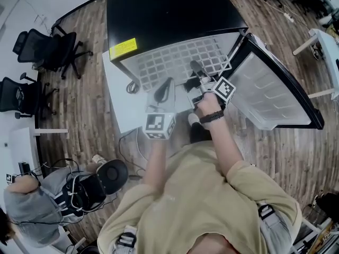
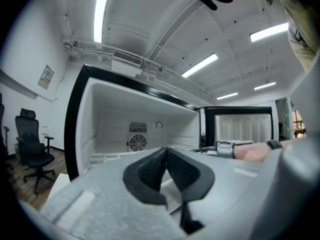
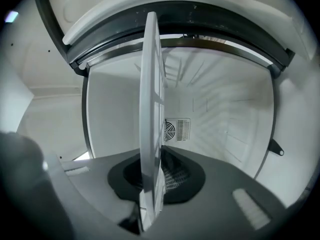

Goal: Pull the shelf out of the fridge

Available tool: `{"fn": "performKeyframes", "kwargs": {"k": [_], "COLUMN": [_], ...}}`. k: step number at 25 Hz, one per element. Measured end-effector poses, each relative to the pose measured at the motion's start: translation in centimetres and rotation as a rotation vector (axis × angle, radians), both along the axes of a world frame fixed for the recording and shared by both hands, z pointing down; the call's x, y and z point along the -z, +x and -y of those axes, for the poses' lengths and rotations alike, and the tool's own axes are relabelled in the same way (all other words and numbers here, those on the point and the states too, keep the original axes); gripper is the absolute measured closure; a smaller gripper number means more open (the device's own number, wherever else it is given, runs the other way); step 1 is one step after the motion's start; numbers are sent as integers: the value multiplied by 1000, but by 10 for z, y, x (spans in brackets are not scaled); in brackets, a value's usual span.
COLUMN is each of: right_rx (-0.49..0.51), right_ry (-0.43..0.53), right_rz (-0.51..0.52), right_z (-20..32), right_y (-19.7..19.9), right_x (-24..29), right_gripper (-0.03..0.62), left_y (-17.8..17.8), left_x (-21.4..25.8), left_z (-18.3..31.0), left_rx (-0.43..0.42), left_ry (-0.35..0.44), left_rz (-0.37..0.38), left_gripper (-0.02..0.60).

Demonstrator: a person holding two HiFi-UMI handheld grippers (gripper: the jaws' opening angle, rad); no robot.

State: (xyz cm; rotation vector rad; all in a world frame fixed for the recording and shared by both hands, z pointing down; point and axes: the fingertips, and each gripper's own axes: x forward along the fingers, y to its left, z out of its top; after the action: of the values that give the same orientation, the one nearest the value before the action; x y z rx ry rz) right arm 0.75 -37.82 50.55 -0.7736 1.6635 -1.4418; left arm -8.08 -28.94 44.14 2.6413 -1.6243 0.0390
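Observation:
In the head view the white grid shelf (image 1: 175,62) sticks out of the front of the black fridge (image 1: 164,15). My right gripper (image 1: 196,70) is shut on the shelf's front edge. The right gripper view shows the shelf (image 3: 151,84) edge-on, standing between the pads of that gripper (image 3: 150,184), with the white fridge interior behind it. My left gripper (image 1: 167,83) hovers just left of the right one, over the shelf's front edge. In the left gripper view its pads (image 2: 166,151) meet at the tips and hold nothing.
The fridge door (image 1: 270,86) stands open to the right. A white board (image 1: 119,99) lies on the wooden floor under the fridge. Office chairs (image 1: 47,46) stand at the left, and a person (image 1: 32,200) sits at the lower left. A white desk (image 1: 326,46) is at the far right.

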Motion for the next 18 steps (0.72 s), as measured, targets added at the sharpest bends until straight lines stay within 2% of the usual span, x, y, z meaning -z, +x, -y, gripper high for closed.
{"fn": "performKeyframes", "kwargs": {"k": [7, 18], "right_rx": [-22, -17], "right_ry": [-34, -29], "right_rz": [14, -23], "right_z": [-19, -36], "right_y": [2, 5], "right_x": [-2, 7], "right_gripper": [566, 566], "left_y": [-4, -16], "left_x": [10, 27], "left_z": [-25, -33], "left_rx": [4, 20], "left_ry": [36, 53], "left_rz": [-4, -22], "left_gripper": [580, 580]}}
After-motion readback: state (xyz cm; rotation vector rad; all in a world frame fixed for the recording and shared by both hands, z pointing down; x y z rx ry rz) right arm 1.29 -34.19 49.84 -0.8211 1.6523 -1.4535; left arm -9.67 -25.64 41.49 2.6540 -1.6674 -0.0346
